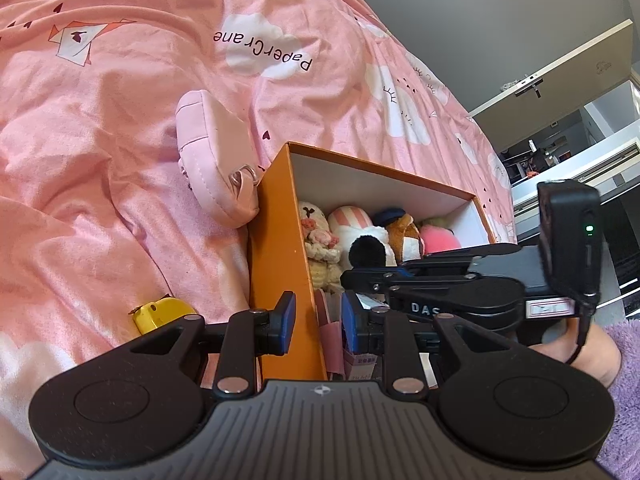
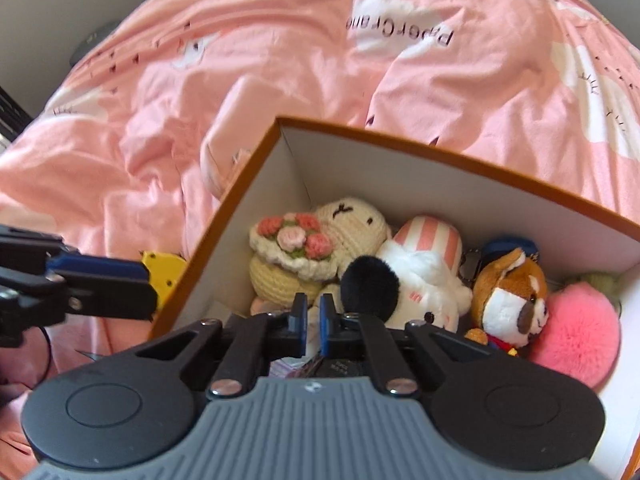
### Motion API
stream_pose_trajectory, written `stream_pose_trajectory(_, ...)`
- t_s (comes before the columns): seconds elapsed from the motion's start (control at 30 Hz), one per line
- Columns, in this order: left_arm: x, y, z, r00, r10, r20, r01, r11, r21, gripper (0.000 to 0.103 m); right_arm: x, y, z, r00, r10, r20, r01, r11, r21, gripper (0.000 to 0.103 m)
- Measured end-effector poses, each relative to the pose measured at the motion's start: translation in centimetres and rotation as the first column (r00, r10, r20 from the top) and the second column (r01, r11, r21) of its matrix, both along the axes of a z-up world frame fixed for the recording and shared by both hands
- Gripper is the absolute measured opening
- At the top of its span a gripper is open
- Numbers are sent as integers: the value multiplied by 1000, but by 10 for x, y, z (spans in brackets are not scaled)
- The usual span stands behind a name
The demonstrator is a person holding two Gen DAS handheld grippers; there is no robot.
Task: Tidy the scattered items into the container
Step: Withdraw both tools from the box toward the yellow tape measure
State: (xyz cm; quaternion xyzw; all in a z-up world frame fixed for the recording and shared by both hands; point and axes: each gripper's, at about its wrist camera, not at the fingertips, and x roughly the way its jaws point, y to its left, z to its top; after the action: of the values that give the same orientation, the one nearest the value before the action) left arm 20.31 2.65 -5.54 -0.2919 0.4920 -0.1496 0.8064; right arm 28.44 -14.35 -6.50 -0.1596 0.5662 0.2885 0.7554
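Box (image 2: 400, 152): orange card, white inside, open-topped, set on a rumpled pink duvet (image 1: 120, 140).

Contents, packed side by side: crochet bunny (image 2: 352, 220) with a knitted flower basket, striped plush (image 2: 424, 264) with a black pom-pom, brown plush (image 2: 512, 300), pink fluffy ball (image 2: 572, 328).

Still outside: soft pink pouch (image 1: 212, 160) leaning on the box's outer wall; glossy yellow tape measure (image 1: 160, 312) just beside it.

Left gripper (image 1: 318, 320): jaws pinching the near wall, probably to steady the box.

Right gripper (image 2: 314, 316): over the box, jaws pressed nearly together, nothing visibly between them; likely a drop just made.
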Motion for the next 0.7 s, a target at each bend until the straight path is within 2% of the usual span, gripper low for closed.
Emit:
stream_pose_trajectory(0.1,2,2,-2,1000,1,-6,-1,1000,-2,28,3,-2,-16,999,3,-46,-4,1000,-28,5)
stream_pose_trajectory(0.13,3,2,-4,1000,1,-8,-1,1000,-2,28,3,-3,-20,998,2,-67,-4,999,-34,1)
stream_pose_trajectory(0.27,7,4,-8,1000,6,-21,-6,1000,-2,28,5,-8,-27,994,-16,-107,16,1000,-4,1)
stream_pose_trajectory(0.37,8,3,-11,1000,0,-26,0,1000,0,28,3,-9,-20,997,-17,-77,18,1000,7,2)
stream_pose_trajectory(0.5,7,1,-10,1000,-15,-25,15,1000,7,28,-3,-19,8,999,-40,-23,41,996,82,8)
stream_pose_trajectory(0.7,5,-7,-7,999,-34,-19,35,999,39,28,-26,-25,13,999,-17,-30,19,995,94,10)
